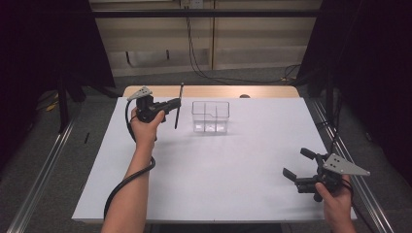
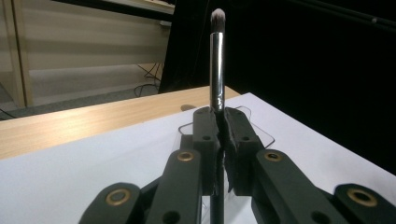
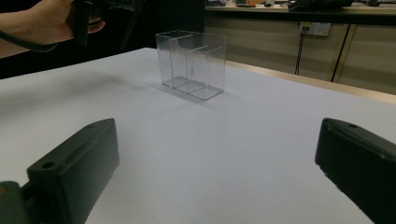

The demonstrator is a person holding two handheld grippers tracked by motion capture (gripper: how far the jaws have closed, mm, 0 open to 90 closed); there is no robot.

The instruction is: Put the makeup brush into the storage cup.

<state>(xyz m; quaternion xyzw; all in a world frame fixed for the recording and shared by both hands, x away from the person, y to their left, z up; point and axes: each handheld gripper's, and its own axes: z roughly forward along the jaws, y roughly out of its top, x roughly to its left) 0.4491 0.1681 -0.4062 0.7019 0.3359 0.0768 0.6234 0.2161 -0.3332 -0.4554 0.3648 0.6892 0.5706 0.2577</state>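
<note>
A makeup brush (image 1: 181, 92) with a silver ferrule and dark handle stands nearly upright, bristles up, above the far left of the white table top (image 1: 218, 170). My left gripper (image 1: 176, 103) is shut on the brush handle. In the left gripper view the brush (image 2: 217, 70) rises between the closed jaws of the left gripper (image 2: 219, 126). A clear plastic organiser box (image 1: 210, 116) with inner dividers sits just right of it. My right gripper (image 1: 295, 162) rests open near the front right edge, nothing between its jaws. The right gripper (image 3: 217, 140) faces the organiser box (image 3: 191, 63).
A strip of bare wooden table (image 1: 214, 91) runs along the far edge, with a small dark spot (image 1: 244, 96) on it. Black curtains flank both sides, and cables trail on the floor beyond. The left hand (image 3: 51, 23) shows at the upper left of the right gripper view.
</note>
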